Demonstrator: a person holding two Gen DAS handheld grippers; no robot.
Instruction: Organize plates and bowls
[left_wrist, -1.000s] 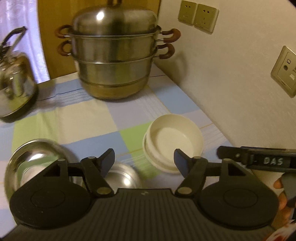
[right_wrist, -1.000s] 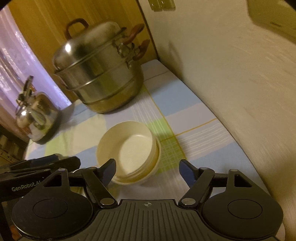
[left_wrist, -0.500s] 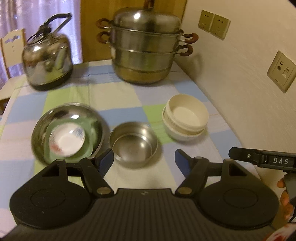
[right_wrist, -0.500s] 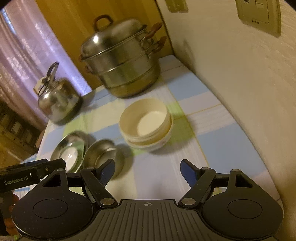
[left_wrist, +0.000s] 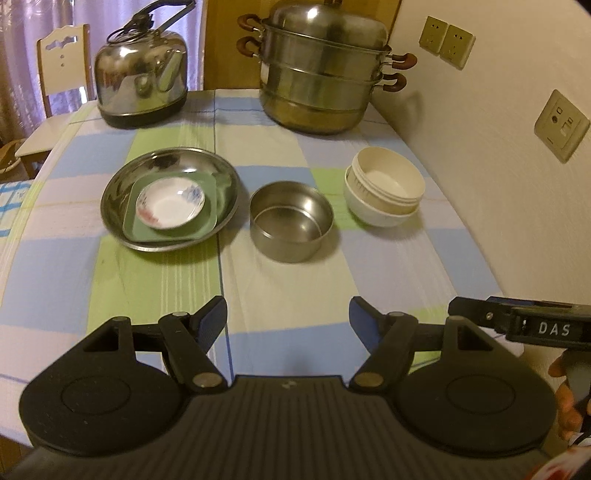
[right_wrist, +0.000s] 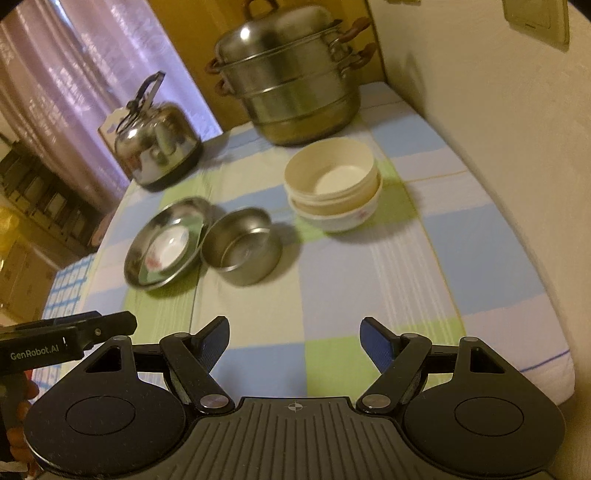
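Note:
A wide steel plate holds a green square plate with a small white flowered saucer on top. A steel bowl stands alone to its right. Further right, a cream bowl is nested in a white flowered bowl. My left gripper is open and empty, held back near the table's front. My right gripper is open and empty, also near the front, well short of the bowls.
A steel kettle stands at the back left and a stacked steel steamer pot at the back right. A wall with sockets runs along the table's right side. A chair stands beyond the far left.
Both grippers have pulled back and up from the nested cream bowls toward the table's front, so the whole table now shows. Both stayed open and empty.

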